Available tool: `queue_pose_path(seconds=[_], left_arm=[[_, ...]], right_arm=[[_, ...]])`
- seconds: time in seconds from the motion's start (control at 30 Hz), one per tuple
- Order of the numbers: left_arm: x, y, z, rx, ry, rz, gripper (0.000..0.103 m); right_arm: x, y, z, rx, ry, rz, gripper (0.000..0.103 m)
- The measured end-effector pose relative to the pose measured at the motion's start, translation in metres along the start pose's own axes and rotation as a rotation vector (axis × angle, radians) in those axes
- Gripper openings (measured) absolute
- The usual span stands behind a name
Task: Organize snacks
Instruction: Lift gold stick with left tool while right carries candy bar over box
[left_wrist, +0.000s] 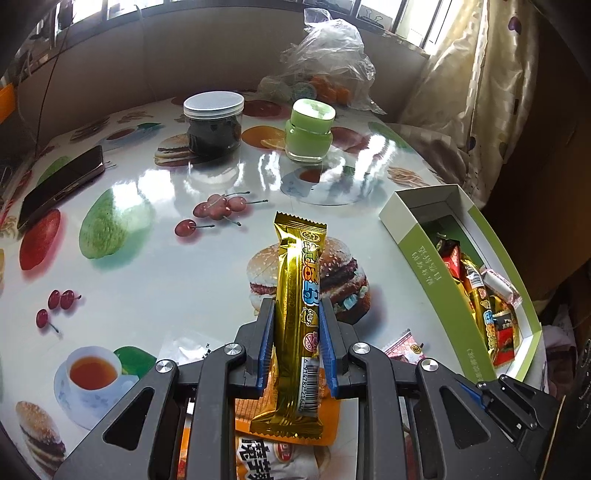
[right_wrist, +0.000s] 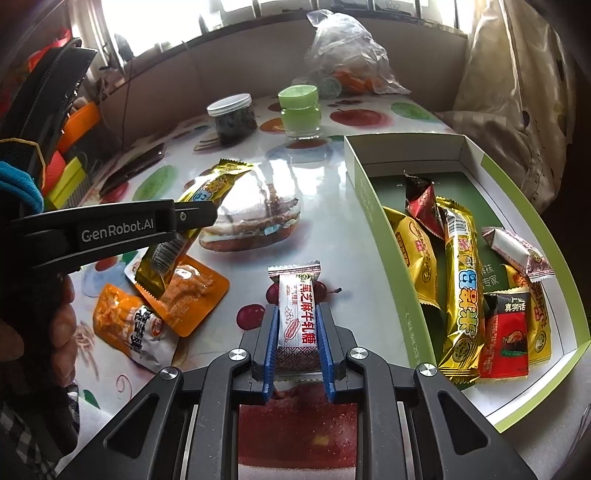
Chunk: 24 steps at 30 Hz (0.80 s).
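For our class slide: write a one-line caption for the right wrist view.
Right gripper clamps a white candy beside the snack box.

gold snack bar (left_wrist: 299, 306) held lifted; white nougat candy (right_wrist: 297, 317) gripped.

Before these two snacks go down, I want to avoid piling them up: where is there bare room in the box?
The far end of the green box, between its back wall and the dark red triangular packet, is bare. So is the near right corner by the rim. The middle is crowded: gold stick, yellow pack, red packet.
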<state>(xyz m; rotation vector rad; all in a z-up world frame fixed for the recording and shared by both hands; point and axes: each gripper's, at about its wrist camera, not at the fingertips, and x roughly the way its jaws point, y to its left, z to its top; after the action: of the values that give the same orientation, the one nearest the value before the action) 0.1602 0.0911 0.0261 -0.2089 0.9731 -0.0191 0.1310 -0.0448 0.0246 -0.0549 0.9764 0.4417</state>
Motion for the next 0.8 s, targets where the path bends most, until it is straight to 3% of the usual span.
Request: queue_pose_path(seconds=[0.67,0.7,0.73,0.8], left_arm=[[-0.042,0.001,-0.011,-0.009,-0.070,-0.006,0.024],[-0.044,0.000,-0.011,-0.008,-0.072,-0.007,0.024],[-0.044,-0.001,-0.012,-0.008,-0.073,-0.007,0.024],[-0.044,-0.001,-0.013,-0.008,-0.072,-0.005,0.024]], right_arm=[[-0.036,0.007,-0.003,-0.026,-0.084,0.021,0.016],[-0.037,0.007,-0.003,-0.026,-0.088,0.021,0.005],[-0.038,0.006,-0.003,-0.029,-0.087,0.020,0.001],[-0.037,0.005,-0.005,-0.029,-0.080,0.024,0.001]])
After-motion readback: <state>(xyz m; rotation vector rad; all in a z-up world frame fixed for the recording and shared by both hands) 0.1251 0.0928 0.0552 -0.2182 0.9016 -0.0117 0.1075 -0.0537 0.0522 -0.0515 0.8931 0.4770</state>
